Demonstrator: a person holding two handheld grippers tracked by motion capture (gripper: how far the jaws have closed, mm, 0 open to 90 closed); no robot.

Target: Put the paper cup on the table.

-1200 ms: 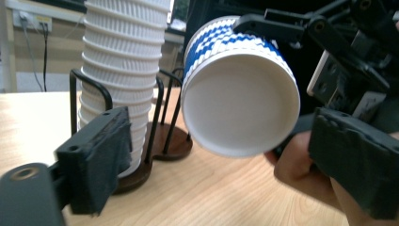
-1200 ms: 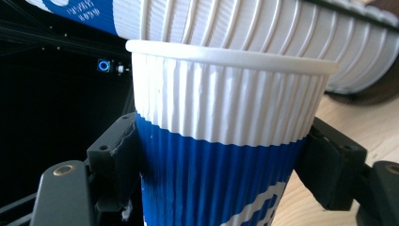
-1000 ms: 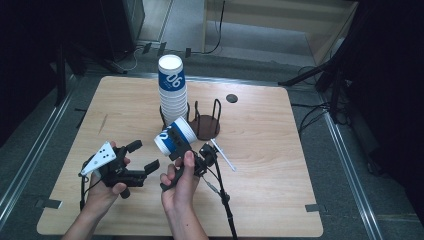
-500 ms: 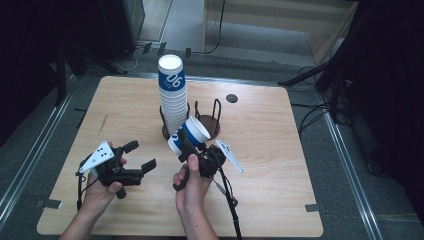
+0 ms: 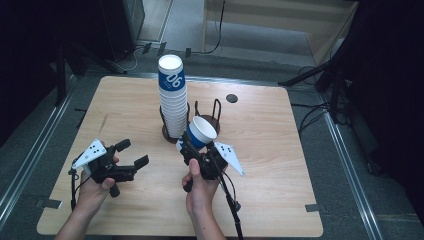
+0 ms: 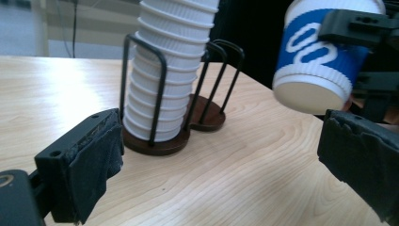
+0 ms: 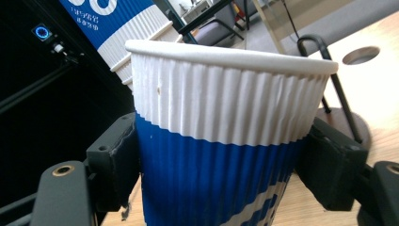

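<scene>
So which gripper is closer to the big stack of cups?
Right. The right gripper, shut on a cup, sits just in front of the stack. The left gripper is open, farther off to the stack's front left.

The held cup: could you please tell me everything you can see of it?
The cup is ribbed paper, blue with white markings and a white band below its rim. It looks empty. The right tongs hold it by the blue wall, one jaw on each side, tilted with its mouth facing up and away from the person. It hangs above the table, just in front of the cup stack in its wire rack.
</scene>
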